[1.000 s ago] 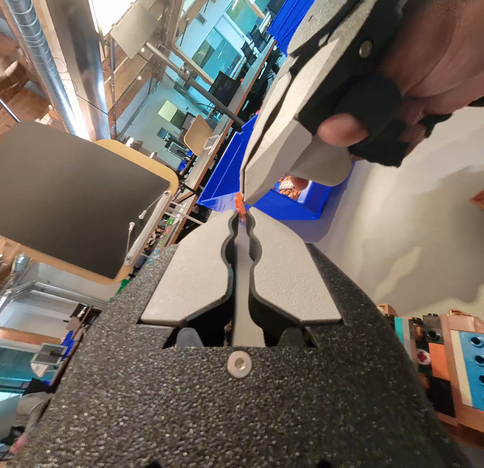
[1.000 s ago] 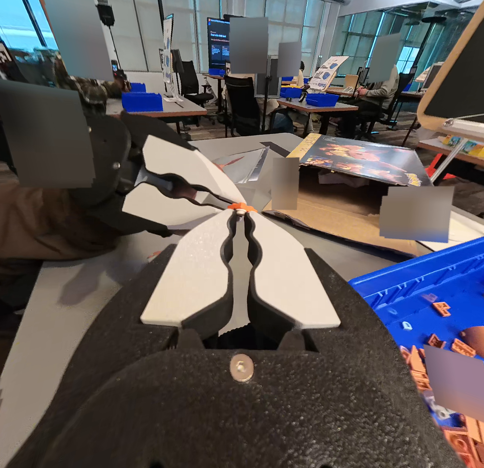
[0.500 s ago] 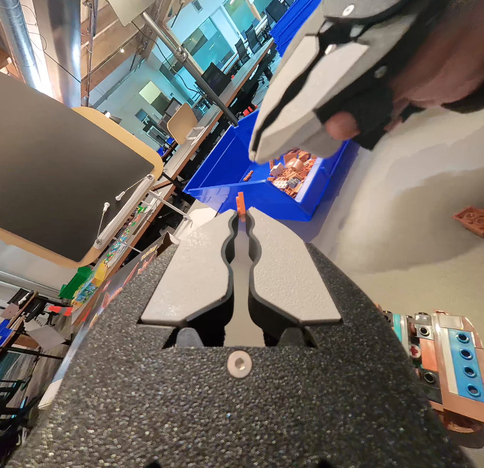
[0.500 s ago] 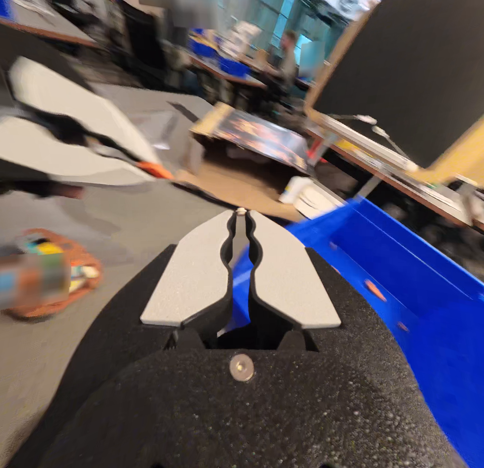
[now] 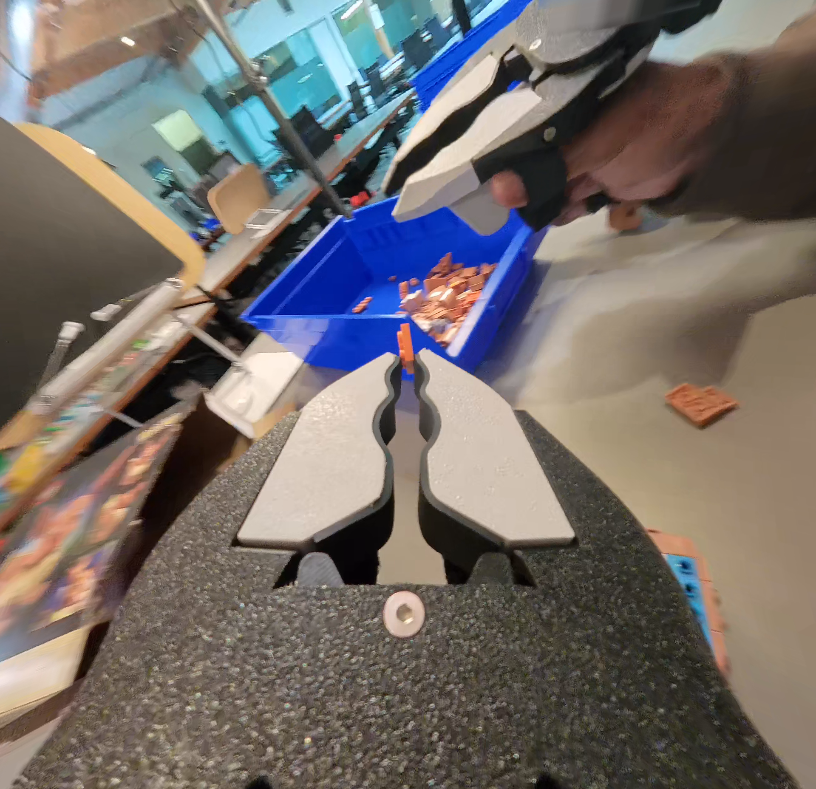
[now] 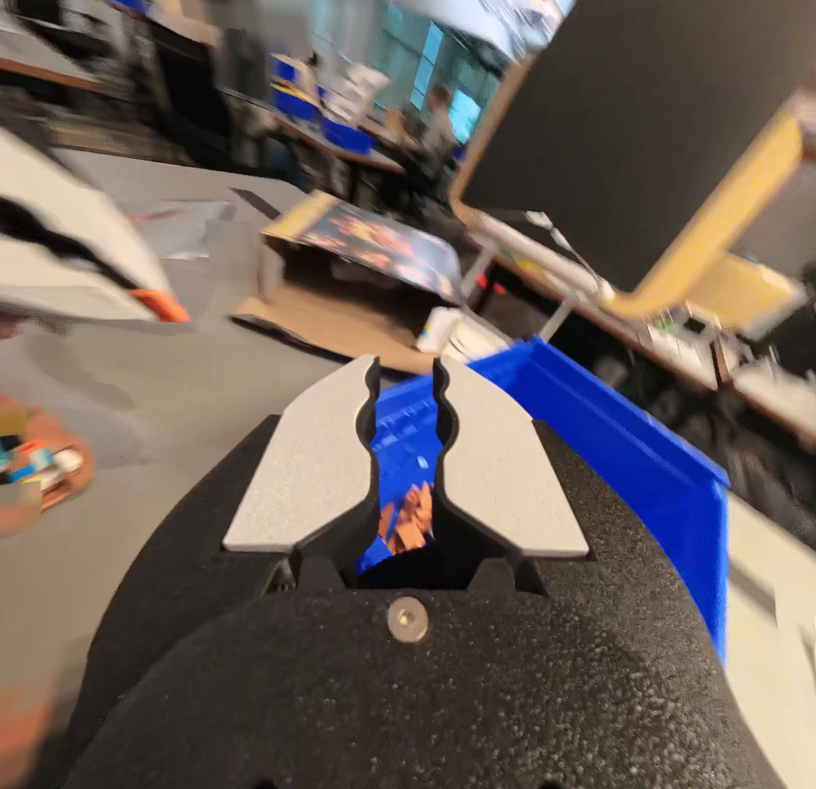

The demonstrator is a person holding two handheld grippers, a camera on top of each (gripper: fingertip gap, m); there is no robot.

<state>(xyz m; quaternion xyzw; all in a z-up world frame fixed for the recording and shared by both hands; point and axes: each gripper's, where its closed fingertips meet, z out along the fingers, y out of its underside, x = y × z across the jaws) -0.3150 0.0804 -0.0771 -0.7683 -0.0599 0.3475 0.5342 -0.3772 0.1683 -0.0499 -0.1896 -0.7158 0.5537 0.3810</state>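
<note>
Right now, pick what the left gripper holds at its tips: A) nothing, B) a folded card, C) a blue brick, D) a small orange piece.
D: the left gripper is shut on a small orange piece that sticks up from its tips, in front of the blue bin.

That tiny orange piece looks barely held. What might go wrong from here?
1. The left hand-held gripper pinches the small orange piece only at its fingertips, so it may slip out or twist.
2. The right hand-held gripper, open and empty, hangs over the blue bin; its blurred view suggests fast motion, so it could knock the bin's wall.
</note>
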